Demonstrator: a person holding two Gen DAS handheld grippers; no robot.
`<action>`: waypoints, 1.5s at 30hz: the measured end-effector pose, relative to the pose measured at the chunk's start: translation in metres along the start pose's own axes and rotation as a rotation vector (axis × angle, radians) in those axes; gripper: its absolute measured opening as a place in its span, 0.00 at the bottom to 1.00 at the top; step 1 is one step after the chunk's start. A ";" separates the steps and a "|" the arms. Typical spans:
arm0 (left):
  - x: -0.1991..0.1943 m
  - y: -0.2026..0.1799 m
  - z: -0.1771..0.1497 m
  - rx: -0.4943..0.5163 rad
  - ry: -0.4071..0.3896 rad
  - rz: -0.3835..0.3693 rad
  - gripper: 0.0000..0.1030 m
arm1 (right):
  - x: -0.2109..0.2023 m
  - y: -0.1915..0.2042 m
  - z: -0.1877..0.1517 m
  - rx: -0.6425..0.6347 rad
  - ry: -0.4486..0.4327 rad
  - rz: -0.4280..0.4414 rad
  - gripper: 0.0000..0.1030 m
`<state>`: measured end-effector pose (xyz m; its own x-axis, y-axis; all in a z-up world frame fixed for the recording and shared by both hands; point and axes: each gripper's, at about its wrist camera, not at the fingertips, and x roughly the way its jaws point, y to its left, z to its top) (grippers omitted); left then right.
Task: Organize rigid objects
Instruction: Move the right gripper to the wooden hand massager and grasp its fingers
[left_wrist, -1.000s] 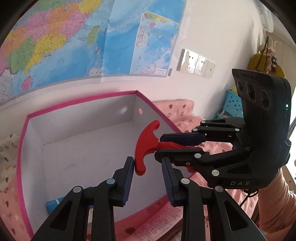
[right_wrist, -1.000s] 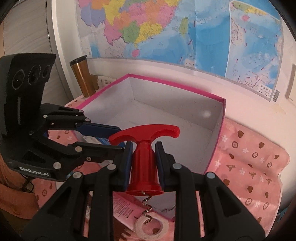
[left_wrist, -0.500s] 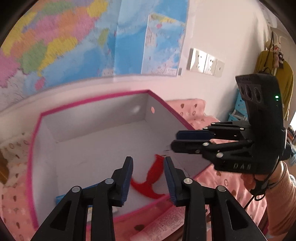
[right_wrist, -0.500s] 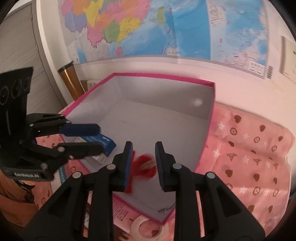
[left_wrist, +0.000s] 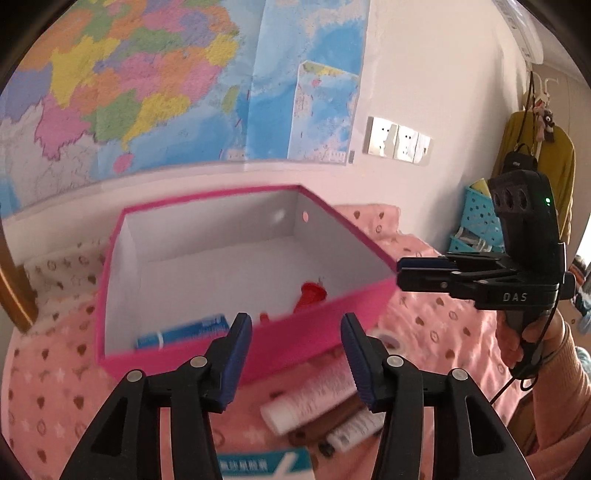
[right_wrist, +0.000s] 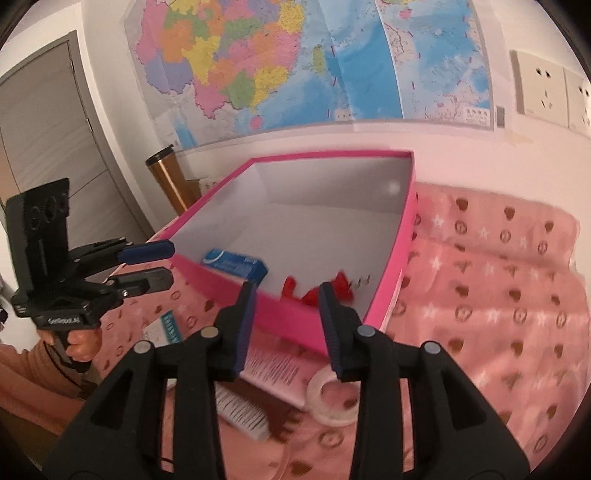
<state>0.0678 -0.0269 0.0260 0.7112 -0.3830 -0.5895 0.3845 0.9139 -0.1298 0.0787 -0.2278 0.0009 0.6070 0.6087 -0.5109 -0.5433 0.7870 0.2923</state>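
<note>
Red corkscrew (right_wrist: 314, 290) has dropped from the right gripper (right_wrist: 288, 325) into the pink box (left_wrist: 314, 332), just beyond both jaws, which have been spreading, empty. Left gripper (left_wrist: 295, 350) too. Tubes (left_wrist: 314, 402) below them remain.

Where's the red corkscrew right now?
The red corkscrew lies on the floor of the pink box, near its front right corner, right of the blue carton. Neither gripper holds it.

Both wrist views over pink box (left_wrist: 314, 325)
</note>
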 end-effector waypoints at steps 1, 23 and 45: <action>0.000 0.000 -0.006 -0.004 0.012 -0.003 0.49 | -0.002 0.001 -0.006 0.010 0.004 0.004 0.37; 0.040 -0.007 -0.075 -0.077 0.256 -0.069 0.49 | 0.033 -0.023 -0.099 0.313 0.191 0.043 0.41; 0.058 0.003 -0.071 -0.052 0.269 -0.106 0.48 | 0.016 -0.008 -0.090 0.305 0.079 0.121 0.34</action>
<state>0.0680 -0.0369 -0.0649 0.4845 -0.4337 -0.7597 0.4130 0.8790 -0.2384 0.0399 -0.2332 -0.0825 0.4953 0.6992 -0.5155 -0.4028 0.7106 0.5769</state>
